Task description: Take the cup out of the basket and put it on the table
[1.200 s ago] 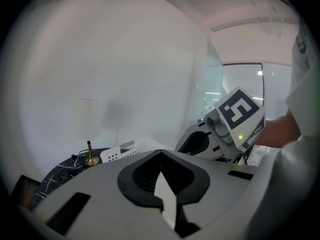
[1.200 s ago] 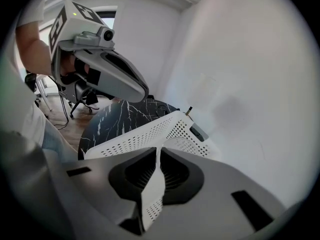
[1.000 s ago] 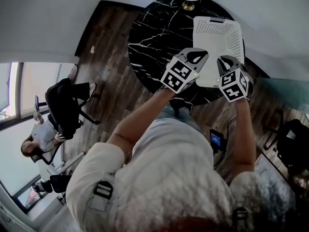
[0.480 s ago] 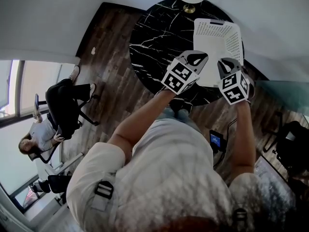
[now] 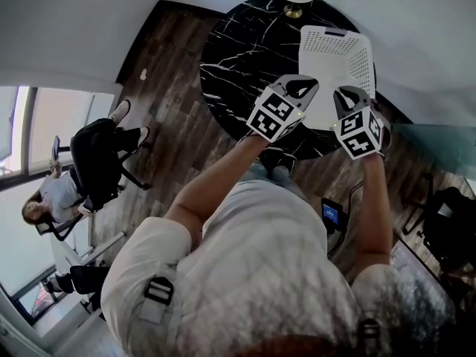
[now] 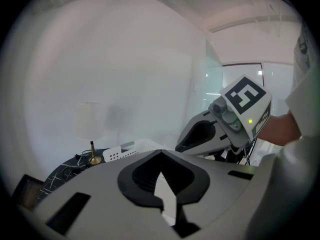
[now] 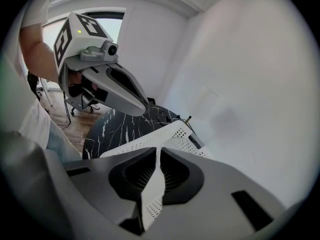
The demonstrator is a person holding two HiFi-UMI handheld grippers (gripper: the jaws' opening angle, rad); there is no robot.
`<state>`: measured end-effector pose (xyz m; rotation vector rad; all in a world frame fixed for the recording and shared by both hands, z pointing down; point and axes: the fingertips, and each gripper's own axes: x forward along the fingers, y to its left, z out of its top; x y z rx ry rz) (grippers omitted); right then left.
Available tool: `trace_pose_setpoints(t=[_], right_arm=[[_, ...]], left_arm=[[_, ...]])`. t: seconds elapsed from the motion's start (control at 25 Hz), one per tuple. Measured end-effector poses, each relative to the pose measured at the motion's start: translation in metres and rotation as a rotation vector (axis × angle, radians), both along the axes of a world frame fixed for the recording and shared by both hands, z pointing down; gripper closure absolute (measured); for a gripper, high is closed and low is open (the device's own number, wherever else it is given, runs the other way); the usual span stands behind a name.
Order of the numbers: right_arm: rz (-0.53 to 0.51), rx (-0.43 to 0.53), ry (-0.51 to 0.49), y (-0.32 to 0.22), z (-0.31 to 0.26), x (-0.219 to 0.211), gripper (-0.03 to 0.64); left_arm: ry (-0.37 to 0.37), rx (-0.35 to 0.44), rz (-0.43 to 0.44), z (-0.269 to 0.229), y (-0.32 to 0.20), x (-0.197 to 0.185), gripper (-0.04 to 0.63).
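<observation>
Far left of the basket (image 5: 335, 30), a window (image 5: 41, 132) let in daylight, and a person (image 5: 63, 195) sat in a dark chair beside it. Between that chair and the basket ran a floor (image 5: 167, 125) of dark wood planks, with plain white walls around it. The bench (image 5: 238, 58) was round, black and veined with white like marble. The basket stood on the bench's right part, white, with walls full of small holes. A brass lamp base (image 5: 293, 10) stood on the bench just left of the basket's far corner.

The left tongs (image 5: 303, 88) hung over the bench at the basket's near left corner. In the left gripper view they (image 6: 160, 156) were closed to a thin slit, tips together, with nothing between them. The right tongs (image 5: 343, 95) hung over the basket's near edge. In the right gripper view they (image 7: 159, 151) were likewise closed and empty, and the basket's holed wall (image 7: 150, 139) showed past them. The cup could not be made out in any view, since the tongs covered the basket's near part.

On the floor nearer the wearer than the basket lay a small lit screen (image 5: 331, 213), its text too small to read. Right of the basket and nearer stood a dark chair (image 5: 446, 225). The only print was the black-and-white square markers on each cube, with a green light beside them.
</observation>
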<state>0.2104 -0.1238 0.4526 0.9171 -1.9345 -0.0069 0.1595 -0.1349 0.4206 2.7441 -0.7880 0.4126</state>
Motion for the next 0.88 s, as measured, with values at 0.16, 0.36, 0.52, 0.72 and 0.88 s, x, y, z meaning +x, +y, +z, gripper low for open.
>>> trace_pose_setpoints(t=[0.16,0.36,0.52,0.72,0.88], right_arm=[[-0.020,0.012,-0.001,0.000,-0.007,-0.009,0.588],[-0.051,0.018,-0.003,0.000,-0.010,-0.024,0.588],[-0.083,0.024,-0.002,0.001,-0.014,-0.038,0.588],[-0.130,0.025,0.000,0.001,-0.014,-0.059,0.588],[-0.166,0.026,-0.001,0.001,-0.016,-0.076,0.588]], left_arm=[[-0.001,0.000,-0.016,-0.001,0.003,-0.008,0.589],[-0.003,-0.001,-0.047,0.000,0.005,-0.022,0.589],[-0.003,0.003,-0.076,-0.003,0.007,-0.035,0.589],[-0.005,0.000,-0.118,0.001,0.007,-0.056,0.589],[-0.003,0.000,-0.149,0.002,0.009,-0.072,0.589]])
